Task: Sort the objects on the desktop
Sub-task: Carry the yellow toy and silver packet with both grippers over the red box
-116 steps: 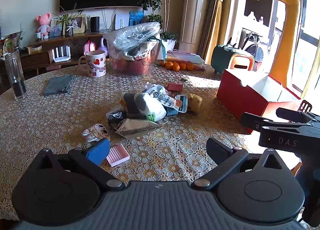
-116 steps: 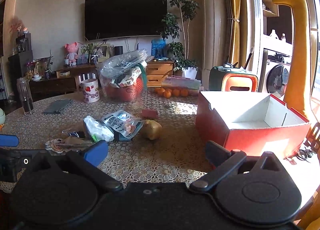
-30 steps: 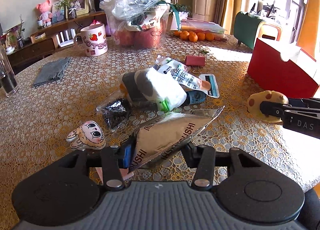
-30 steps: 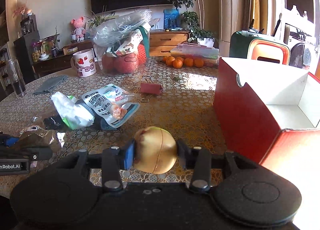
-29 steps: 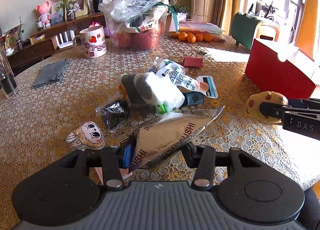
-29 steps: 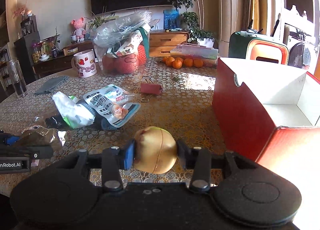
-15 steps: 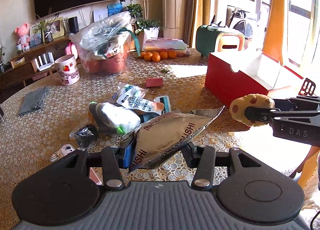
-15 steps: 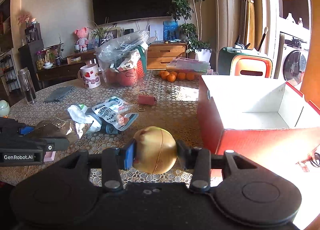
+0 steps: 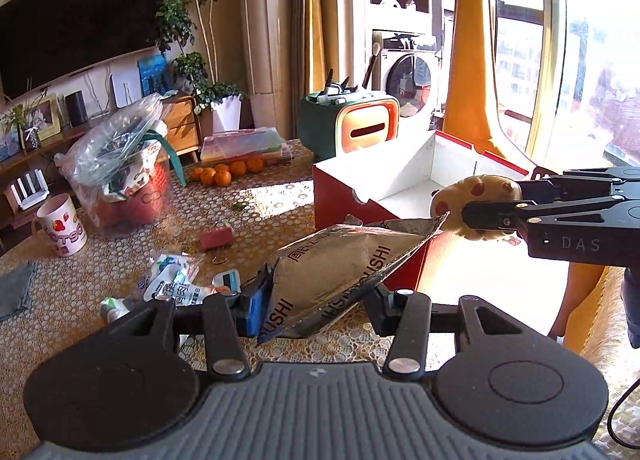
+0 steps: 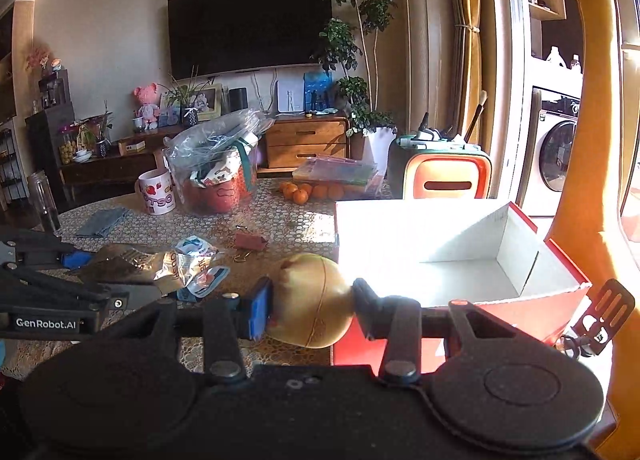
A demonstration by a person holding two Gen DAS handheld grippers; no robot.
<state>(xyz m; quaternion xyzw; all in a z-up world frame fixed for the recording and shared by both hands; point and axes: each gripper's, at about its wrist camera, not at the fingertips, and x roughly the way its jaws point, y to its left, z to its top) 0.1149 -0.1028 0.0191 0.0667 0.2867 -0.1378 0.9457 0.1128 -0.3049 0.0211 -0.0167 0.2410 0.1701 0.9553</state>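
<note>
My left gripper (image 9: pixel 320 300) is shut on a brown foil snack bag (image 9: pixel 344 260) and holds it above the table, near the red box (image 9: pixel 340 196). My right gripper (image 10: pixel 312 308) is shut on a tan plush toy (image 10: pixel 312 300) and holds it at the box's near left corner (image 10: pixel 460 260). The box is open, white inside, and looks empty. In the left wrist view the toy (image 9: pixel 476 196) with red spots hangs over the box's near edge. In the right wrist view the snack bag (image 10: pixel 160 264) shows at left.
Snack packets (image 9: pixel 172 284), a red binder clip (image 9: pixel 216 238), a strawberry mug (image 9: pixel 64 228), a bag-covered red basket (image 9: pixel 120 180), oranges (image 9: pixel 224 174) and a grey cloth (image 9: pixel 16 292) lie on the lace-covered table. A yellow giraffe figure (image 10: pixel 580 140) stands right of the box.
Both grippers closed on their objects, rose from the table and moved right toward the red box. The snack bag and the toy are now lifted near it.
</note>
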